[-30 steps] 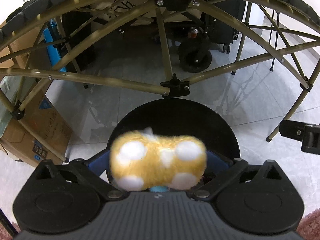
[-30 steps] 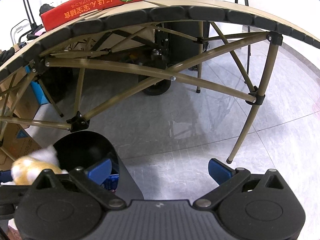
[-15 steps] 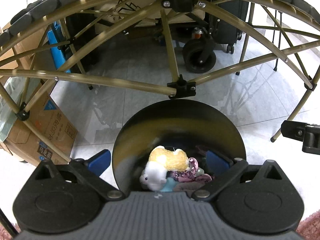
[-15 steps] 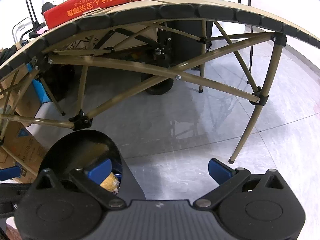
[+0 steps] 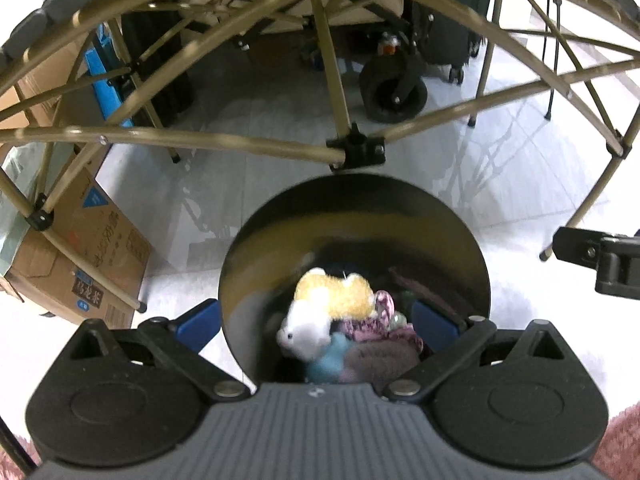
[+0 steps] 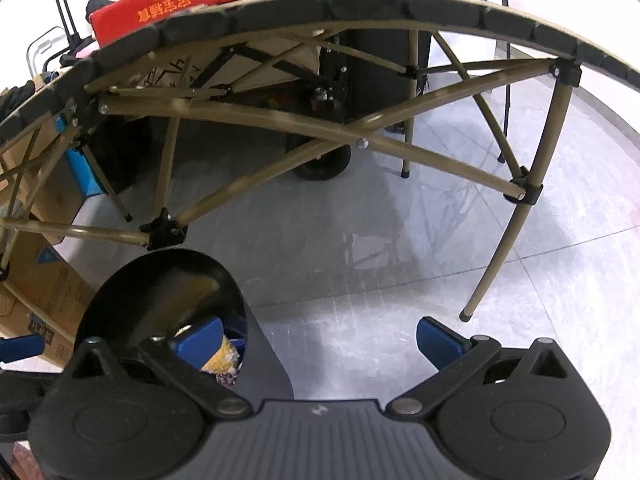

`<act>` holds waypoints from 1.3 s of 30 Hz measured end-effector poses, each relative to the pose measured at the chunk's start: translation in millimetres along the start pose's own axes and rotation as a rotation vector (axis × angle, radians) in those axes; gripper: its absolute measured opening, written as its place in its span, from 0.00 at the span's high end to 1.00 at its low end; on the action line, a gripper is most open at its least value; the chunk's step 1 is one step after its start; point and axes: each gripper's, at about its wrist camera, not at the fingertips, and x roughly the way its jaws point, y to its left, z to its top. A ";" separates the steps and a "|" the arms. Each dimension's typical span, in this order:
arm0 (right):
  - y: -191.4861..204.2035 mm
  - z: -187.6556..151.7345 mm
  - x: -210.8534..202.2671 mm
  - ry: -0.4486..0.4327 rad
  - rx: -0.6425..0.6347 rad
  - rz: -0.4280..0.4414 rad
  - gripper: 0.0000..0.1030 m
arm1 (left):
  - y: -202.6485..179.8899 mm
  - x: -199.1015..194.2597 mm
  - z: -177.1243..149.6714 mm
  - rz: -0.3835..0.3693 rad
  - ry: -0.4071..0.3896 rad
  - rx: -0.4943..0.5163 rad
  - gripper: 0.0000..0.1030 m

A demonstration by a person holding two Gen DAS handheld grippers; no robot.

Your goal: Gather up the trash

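**Plush toy in the bin, both hands empty**

I'm holding my left hand-held gripper [image 5: 316,318] released over the black bin [image 5: 354,200], nothing between its fingers. The yellow-and-white plush toy [image 5: 328,304] is lying inside on other soft scraps. A second ago I was gripping it above the opening; now it's dropped. My right hand-held gripper [image 6: 320,338] is hanging released just right of the bin. No more trash showing on the floor [image 6: 400,248].

Floor: pale glossy tiles [image 6: 420,248], reflecting the frame above.
Table: folding, olive crossed tubes [image 5: 224,145], black-edged top [image 6: 360,4].
Left: cardboard boxes [image 5: 86,248] on the floor.
Far: black wheeled cart [image 5: 394,88], dark cases.
On table: red box [image 6: 192,4].
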 end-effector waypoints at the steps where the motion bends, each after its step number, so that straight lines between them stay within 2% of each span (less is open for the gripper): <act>1: 0.3 -0.4 0.9 0.007 0.000 0.002 0.00 | 0.3 -0.1 -1.0 -0.001 0.007 0.005 0.00; 4: 2.3 -1.8 3.3 0.026 -0.004 0.008 0.00 | 1.9 -0.7 -4.5 0.001 0.033 0.016 0.00; 8: 8.0 -4.7 6.1 0.047 -0.015 0.018 0.00 | 9.7 -0.7 -11.9 -0.044 0.098 -0.012 0.00; 11: 17.2 -10.3 8.5 0.068 -0.043 0.032 0.00 | 11.7 -1.5 -21.1 -0.050 0.139 -0.018 0.00; 15: 26.3 -17.4 9.9 0.086 -0.074 0.041 0.00 | 14.1 -10.0 -31.8 -0.052 0.147 -0.008 0.00; 22: 35.2 -25.3 -11.7 0.046 -0.090 0.080 0.00 | 29.2 -39.5 -36.6 -0.042 0.085 -0.049 0.00; 28: 42.7 -28.8 -41.7 -0.013 -0.101 0.116 0.00 | 38.5 -75.7 -43.2 -0.028 -0.003 -0.063 0.00; 39: 45.3 -48.6 -141.1 -0.184 -0.168 0.190 0.00 | 78.8 -161.1 -73.1 -0.060 -0.209 -0.105 0.00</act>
